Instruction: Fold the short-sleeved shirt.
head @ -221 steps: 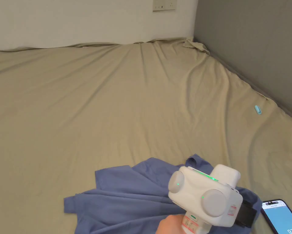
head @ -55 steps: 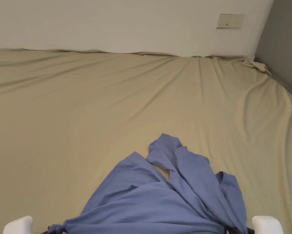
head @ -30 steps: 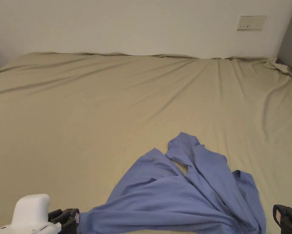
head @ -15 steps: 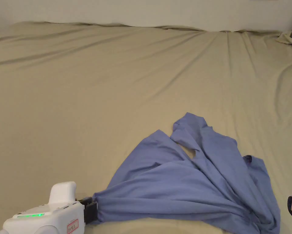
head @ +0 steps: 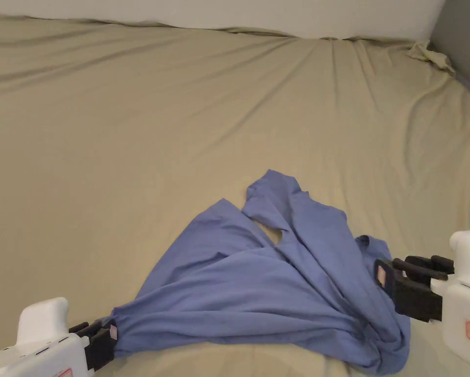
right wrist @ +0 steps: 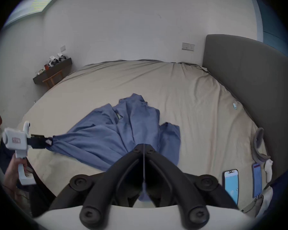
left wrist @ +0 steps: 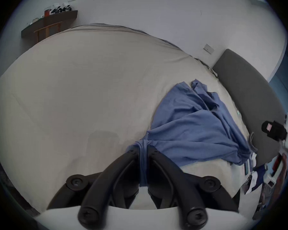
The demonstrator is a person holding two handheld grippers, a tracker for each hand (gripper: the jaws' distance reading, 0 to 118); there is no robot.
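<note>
Head view: blue shirt (head: 278, 289) lies crumpled on the tan bed sheet (head: 179, 122), lower centre of frame, bunched in long folds that fan from lower left toward the right. Left gripper (head: 103, 338) at the lower left corner, jaws clamped on a gathered corner of the shirt, fabric drawn taut from it. Right gripper (head: 393, 280) at the right edge, lower half, its black jaws beside the shirt's right side.

Left gripper view: jaws pinch a bunched strip of shirt (left wrist: 189, 134) between them, at lower centre. The other gripper (left wrist: 269, 129) sits far right, apart from the cloth.

Right gripper view: own jaws (right wrist: 144, 148) pressed fully together at lower centre, a thin line between them; whether any cloth is caught there cannot be told. Shirt (right wrist: 115, 134) spreads behind them. Two phones (right wrist: 231, 185) lie on the sheet at lower right, near the grey headboard (right wrist: 248, 84).
</note>
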